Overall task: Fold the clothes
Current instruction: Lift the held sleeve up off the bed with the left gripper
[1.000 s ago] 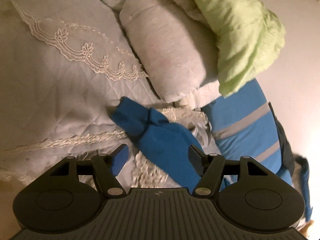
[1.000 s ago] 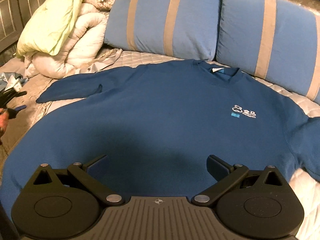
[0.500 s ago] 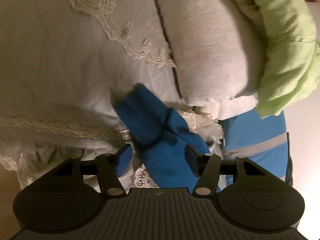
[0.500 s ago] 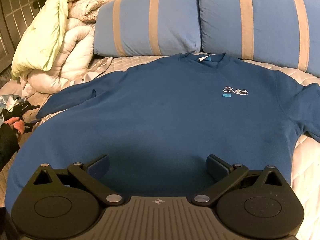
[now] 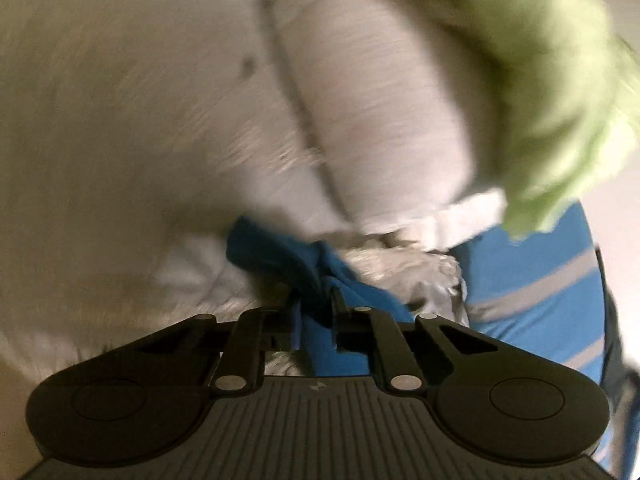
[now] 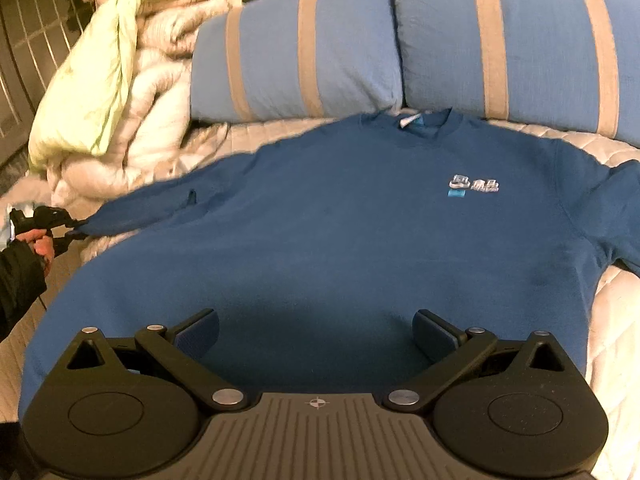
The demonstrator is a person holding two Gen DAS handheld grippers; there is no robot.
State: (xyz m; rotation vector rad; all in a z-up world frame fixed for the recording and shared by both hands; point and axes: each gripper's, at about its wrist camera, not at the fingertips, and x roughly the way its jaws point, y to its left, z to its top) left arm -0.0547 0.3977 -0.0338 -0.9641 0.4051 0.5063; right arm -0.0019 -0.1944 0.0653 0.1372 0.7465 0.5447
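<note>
A quilted bed point(image 6: 608, 344) carries everything. A blue sweatshirt point(image 6: 340, 240) lies flat and face up across its middle, collar toward the two blue striped pillows point(image 6: 296, 52) at the head edge, one sleeve point(image 6: 160, 208) stretched toward the left edge. At the head-left corner a white comforter point(image 6: 156, 120) is heaped under a pale green blanket point(image 6: 88, 80). The right claw point(image 6: 316, 332) hovers released over the sweatshirt's hem, its fingers wide apart and touching nothing. The left claw point(image 5: 314, 320) is clenched on the cuff point(image 5: 280, 256) of that sleeve near the left edge, beside the comforter; its view is blurred. The left hand point(image 6: 40, 240) shows in a dark sleeve.
</note>
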